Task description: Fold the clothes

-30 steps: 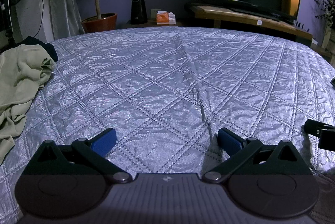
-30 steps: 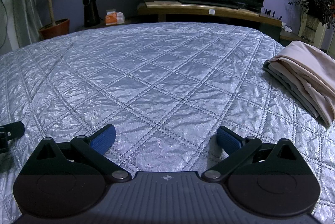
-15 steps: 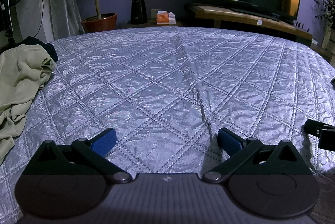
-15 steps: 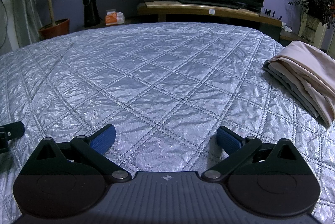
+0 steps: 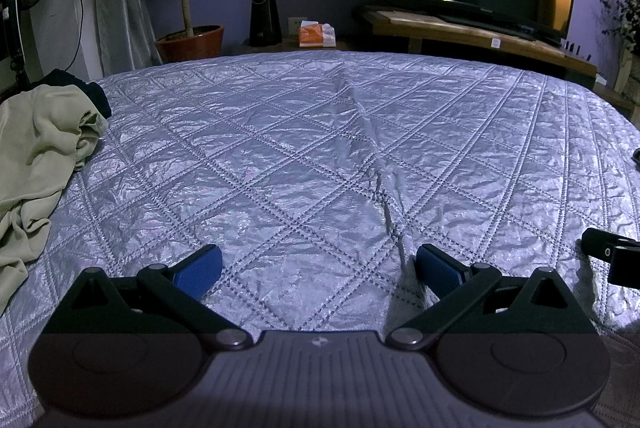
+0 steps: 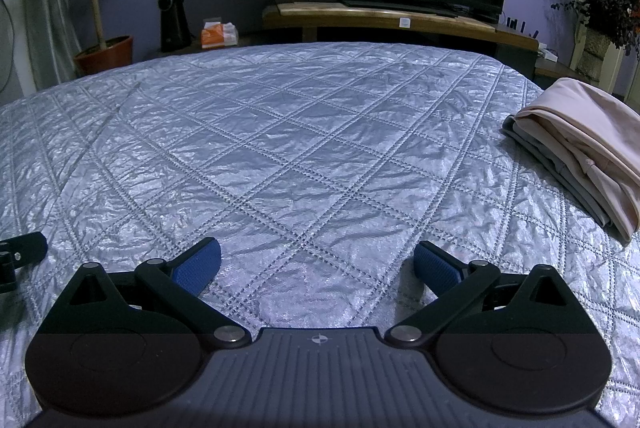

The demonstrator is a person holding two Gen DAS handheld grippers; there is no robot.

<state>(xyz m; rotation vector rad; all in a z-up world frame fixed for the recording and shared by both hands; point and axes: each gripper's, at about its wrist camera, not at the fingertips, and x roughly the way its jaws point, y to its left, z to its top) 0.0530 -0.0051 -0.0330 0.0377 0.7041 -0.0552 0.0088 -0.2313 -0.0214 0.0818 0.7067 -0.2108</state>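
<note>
1. A bed (image 5: 320, 148) under a silver quilted cover fills both views, its middle bare, with a raised crease (image 5: 376, 164) running down the centre toward the near edge.
2. A crumpled olive-beige garment (image 5: 36, 148) lies unfolded at the bed's left edge, a dark item (image 5: 76, 88) just behind it.
3. At the far right edge sits a folded stack (image 6: 580, 156), a pale pink piece on top of a grey one, apparently finished work.
4. The left gripper (image 5: 318, 266) hovers low over the near part of the bed, jaws spread wide and holding nothing; the crease ends just beside its right finger.
5. The right gripper (image 6: 318, 266) hangs alongside it, likewise spread wide and empty, well apart from the stack.
6. The step in hand looks like the pause between garments: one pile done, one piece waiting.
7. The next move likely calls for the left gripper to reach left, pinch the crumpled garment by an edge and draw it onto the bare middle to be spread flat.
</note>
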